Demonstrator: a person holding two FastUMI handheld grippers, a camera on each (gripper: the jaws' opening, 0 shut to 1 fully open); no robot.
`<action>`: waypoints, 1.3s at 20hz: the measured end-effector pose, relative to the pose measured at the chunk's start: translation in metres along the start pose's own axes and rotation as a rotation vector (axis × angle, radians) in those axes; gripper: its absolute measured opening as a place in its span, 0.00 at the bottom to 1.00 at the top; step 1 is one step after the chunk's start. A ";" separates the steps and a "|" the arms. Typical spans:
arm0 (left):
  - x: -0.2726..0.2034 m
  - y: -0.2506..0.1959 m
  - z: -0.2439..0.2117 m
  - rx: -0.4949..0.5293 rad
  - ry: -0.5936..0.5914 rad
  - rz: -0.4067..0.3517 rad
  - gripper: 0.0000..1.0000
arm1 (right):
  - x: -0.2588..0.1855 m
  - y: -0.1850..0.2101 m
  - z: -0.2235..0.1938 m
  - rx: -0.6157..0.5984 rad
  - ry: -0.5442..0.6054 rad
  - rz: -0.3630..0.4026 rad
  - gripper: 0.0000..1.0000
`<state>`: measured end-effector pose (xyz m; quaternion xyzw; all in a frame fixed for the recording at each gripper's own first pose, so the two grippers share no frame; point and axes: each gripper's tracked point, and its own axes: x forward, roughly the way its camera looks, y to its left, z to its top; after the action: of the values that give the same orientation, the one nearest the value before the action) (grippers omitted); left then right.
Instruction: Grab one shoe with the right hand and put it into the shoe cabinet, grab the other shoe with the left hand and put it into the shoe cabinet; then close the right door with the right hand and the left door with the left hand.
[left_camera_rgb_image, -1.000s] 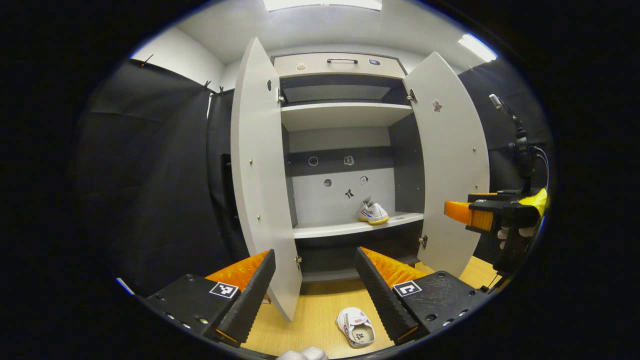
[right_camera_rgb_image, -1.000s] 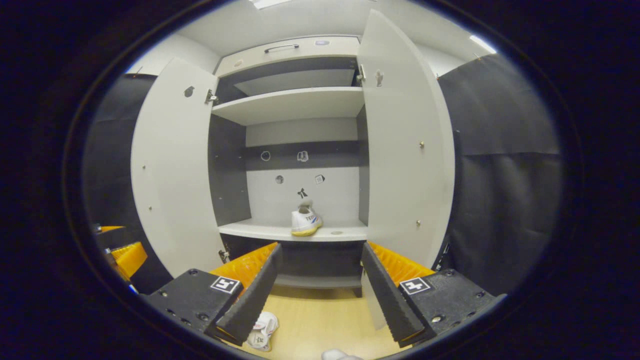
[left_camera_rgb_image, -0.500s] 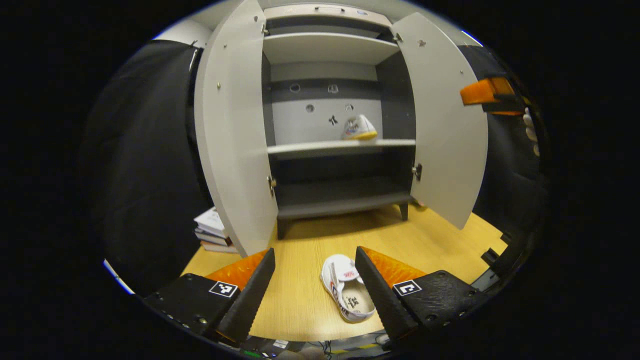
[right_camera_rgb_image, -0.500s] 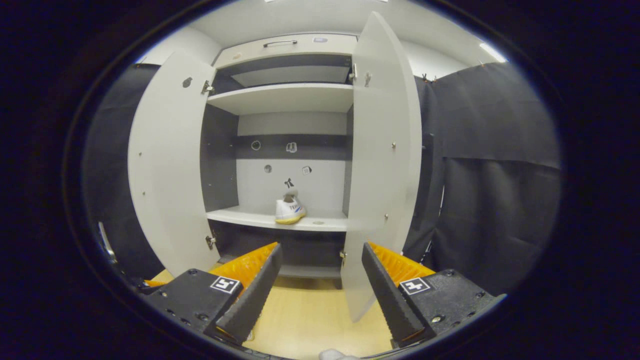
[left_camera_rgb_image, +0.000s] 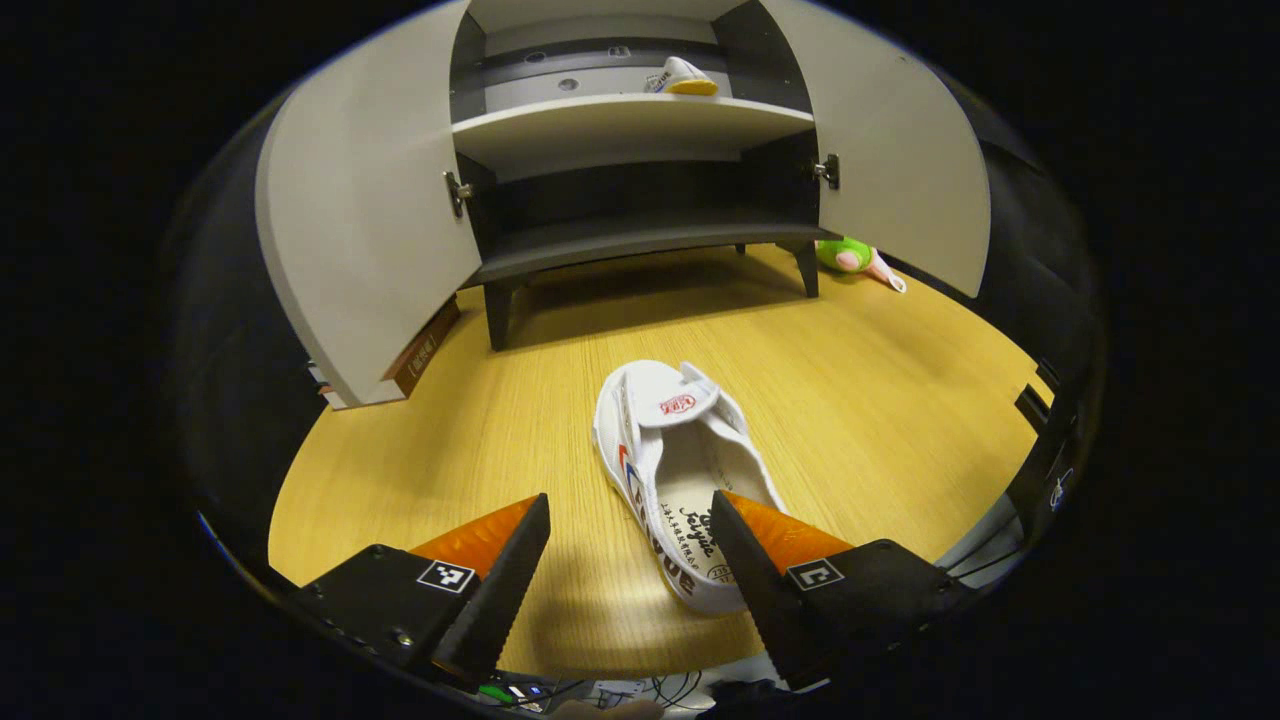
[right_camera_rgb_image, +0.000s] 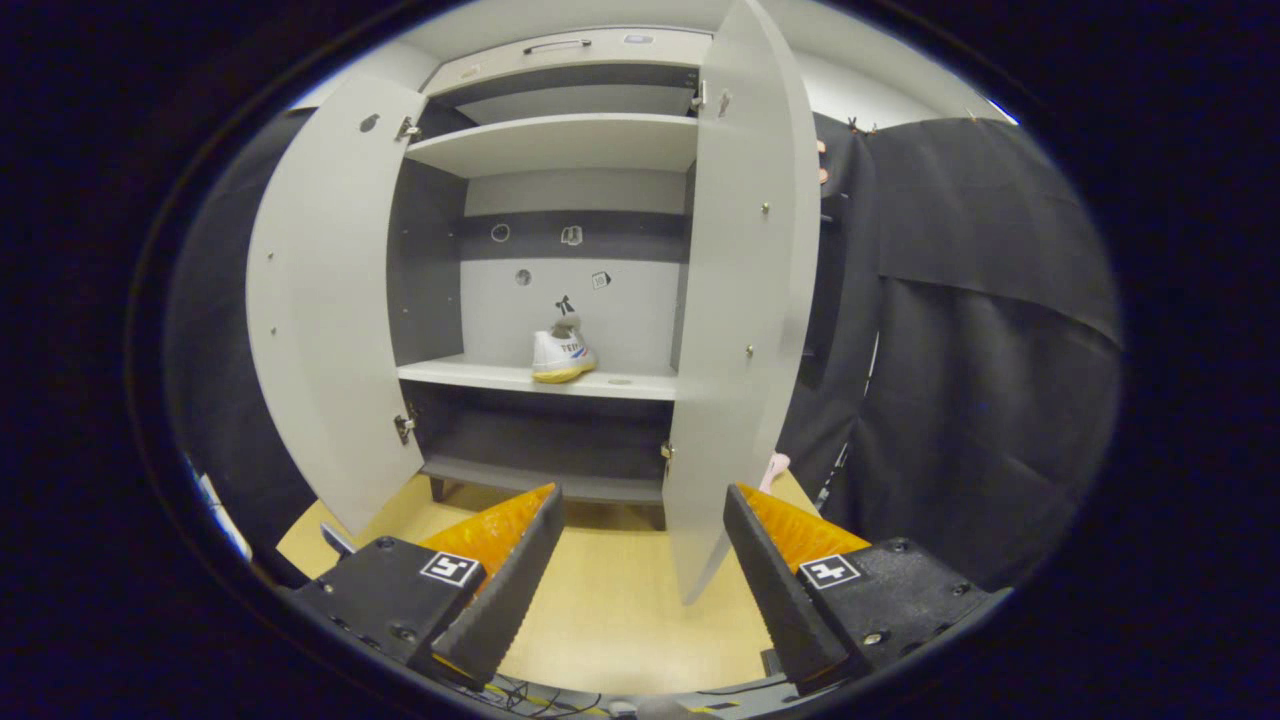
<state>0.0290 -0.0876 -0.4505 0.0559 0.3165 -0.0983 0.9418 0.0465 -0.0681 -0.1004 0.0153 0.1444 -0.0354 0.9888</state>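
A white shoe lies on the wooden floor in front of the shoe cabinet, seen in the left gripper view with its open top facing up. It has a broad white strap across the instep bearing a small red logo patch, red and blue stripes along its side, dark printing on the pale insole and large dark letters down the outer side; none of this writing is sharp enough to read. The left tool hangs over the shoe's heel end with its fingers spread wide, gripping nothing; one finger stands in front of the heel, the other over bare floor beside the shoe.

The second shoe, white with a yellow sole and a touch of blue and red on its side, stands on the cabinet's middle shelf, toward the right side. Small writing on it is too fine to make out.

Both doors are swung open: the left door and the right door. In the right gripper view the right tool hovers before the cabinet, fingers wide apart and holding nothing, with the lower edge of the right door between them farther off.

A green and pink soft toy lies on the floor beside the cabinet's right leg.
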 end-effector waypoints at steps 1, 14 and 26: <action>0.011 0.003 0.002 0.007 -0.001 0.007 0.97 | 0.001 -0.002 -0.001 0.003 0.006 -0.004 1.00; 0.088 0.020 0.022 -0.010 0.051 0.039 0.46 | 0.021 -0.001 -0.005 -0.010 0.025 0.011 1.00; -0.006 0.034 0.114 -0.034 -0.034 0.077 0.14 | 0.014 0.014 0.031 0.032 -0.082 0.089 1.00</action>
<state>0.0987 -0.0726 -0.3555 0.0503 0.2998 -0.0575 0.9509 0.0699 -0.0566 -0.0745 0.0359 0.1023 0.0056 0.9941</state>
